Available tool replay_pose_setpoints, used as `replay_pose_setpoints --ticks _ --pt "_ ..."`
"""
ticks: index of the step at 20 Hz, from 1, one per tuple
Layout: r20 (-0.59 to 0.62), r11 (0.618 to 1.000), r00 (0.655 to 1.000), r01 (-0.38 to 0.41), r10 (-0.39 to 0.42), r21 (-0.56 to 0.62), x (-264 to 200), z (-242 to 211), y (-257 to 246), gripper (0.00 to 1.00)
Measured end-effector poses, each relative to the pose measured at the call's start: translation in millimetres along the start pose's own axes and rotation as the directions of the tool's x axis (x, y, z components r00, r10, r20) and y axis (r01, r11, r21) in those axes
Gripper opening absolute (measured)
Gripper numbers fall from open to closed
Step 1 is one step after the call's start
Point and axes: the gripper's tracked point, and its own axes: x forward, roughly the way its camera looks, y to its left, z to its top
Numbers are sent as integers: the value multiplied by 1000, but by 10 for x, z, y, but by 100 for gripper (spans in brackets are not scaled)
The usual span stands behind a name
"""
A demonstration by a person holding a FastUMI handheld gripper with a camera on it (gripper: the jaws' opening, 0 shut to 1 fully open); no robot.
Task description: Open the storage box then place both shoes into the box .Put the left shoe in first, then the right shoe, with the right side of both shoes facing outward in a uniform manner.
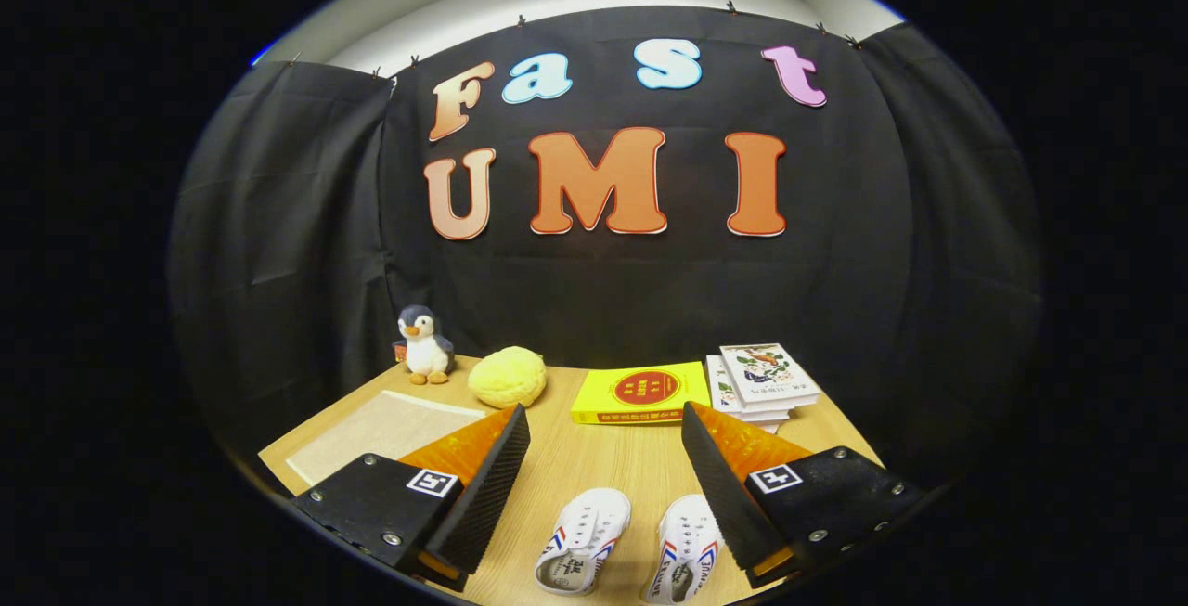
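Two small white shoes with red and blue stripes lie side by side on the wooden table, toes pointing away from me. One shoe (583,541) rests between my fingers, the other shoe (685,548) lies close to the right finger (719,481). My gripper (605,420) is open above them and holds nothing. The left finger (487,485) is well apart from the right. A flat clear storage box (385,430) lies on the table beyond the left finger, its lid down.
At the back of the table (594,467) stand a toy penguin (424,344), a yellow plush ball (508,377), a yellow book (640,393) and a stack of white books (763,381). The black cloth wall rises just behind them.
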Motion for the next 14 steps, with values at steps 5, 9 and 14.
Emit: replay_pose_setpoints --ticks 5,9,14 --pt "-104 990 989 -94 105 106 149 -370 181 98" --pt "-198 926 941 -202 274 320 238 -716 485 98" --pt "-266 805 846 -274 462 525 282 -1100 833 98"
